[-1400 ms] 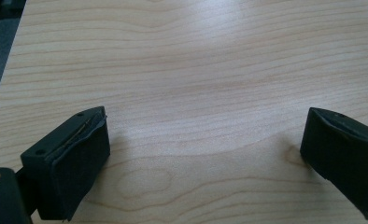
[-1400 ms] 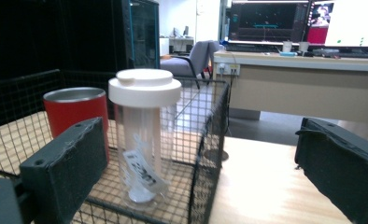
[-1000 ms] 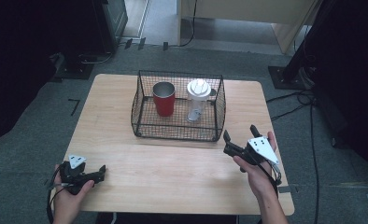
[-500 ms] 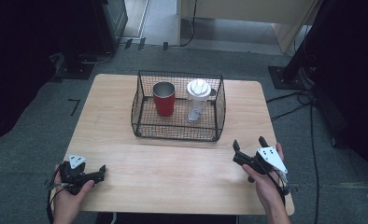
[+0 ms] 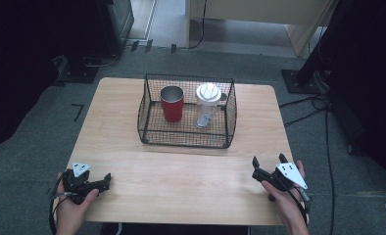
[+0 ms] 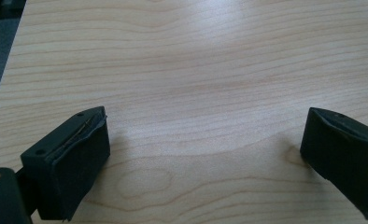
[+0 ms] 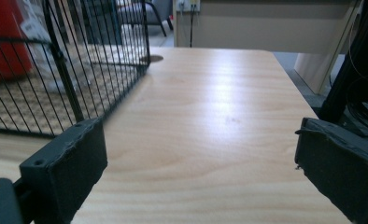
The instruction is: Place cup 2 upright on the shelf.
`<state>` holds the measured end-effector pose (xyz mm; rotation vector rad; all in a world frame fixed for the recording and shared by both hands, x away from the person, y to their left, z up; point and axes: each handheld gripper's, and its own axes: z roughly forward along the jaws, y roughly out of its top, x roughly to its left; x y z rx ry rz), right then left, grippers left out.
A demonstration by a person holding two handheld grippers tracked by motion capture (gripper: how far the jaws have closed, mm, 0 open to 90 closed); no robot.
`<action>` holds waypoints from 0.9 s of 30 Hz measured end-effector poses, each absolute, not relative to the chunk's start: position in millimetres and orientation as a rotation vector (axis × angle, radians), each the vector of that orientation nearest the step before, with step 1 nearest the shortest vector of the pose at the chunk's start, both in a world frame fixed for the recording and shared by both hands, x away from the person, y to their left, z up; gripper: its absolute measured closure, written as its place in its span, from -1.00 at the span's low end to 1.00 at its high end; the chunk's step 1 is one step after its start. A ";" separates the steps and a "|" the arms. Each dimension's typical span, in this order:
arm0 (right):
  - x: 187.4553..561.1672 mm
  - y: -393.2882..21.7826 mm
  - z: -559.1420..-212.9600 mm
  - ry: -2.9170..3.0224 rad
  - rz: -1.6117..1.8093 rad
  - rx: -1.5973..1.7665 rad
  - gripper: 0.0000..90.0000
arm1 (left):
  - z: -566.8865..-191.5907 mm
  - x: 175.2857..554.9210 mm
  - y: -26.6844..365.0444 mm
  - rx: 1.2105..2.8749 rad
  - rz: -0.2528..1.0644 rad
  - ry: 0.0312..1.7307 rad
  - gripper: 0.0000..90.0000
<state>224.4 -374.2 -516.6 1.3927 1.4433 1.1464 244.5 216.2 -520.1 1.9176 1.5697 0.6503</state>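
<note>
Both grippers sit wide open and empty at the lower corners, left gripper (image 5: pixel 100 182) and right gripper (image 5: pixel 268 168), so reaching into the black wire mesh basket (image 5: pixel 149 133) at centre frame could clip its rim and topple the red metal cup (image 5: pixel 172 103) inside or the clear white-lidded bottle (image 5: pixel 206 105) beside it.
</note>
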 end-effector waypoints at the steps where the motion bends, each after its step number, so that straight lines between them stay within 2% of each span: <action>1: 223.2 -375.3 -518.3 1.453 1.137 1.398 -0.95 | -520.1 244.5 216.2 1.918 0.651 1.569 -0.96; 27: 218.2 -404.1 -527.0 1.707 0.815 1.763 -0.88 | -520.1 244.4 216.2 1.918 0.650 1.570 -0.96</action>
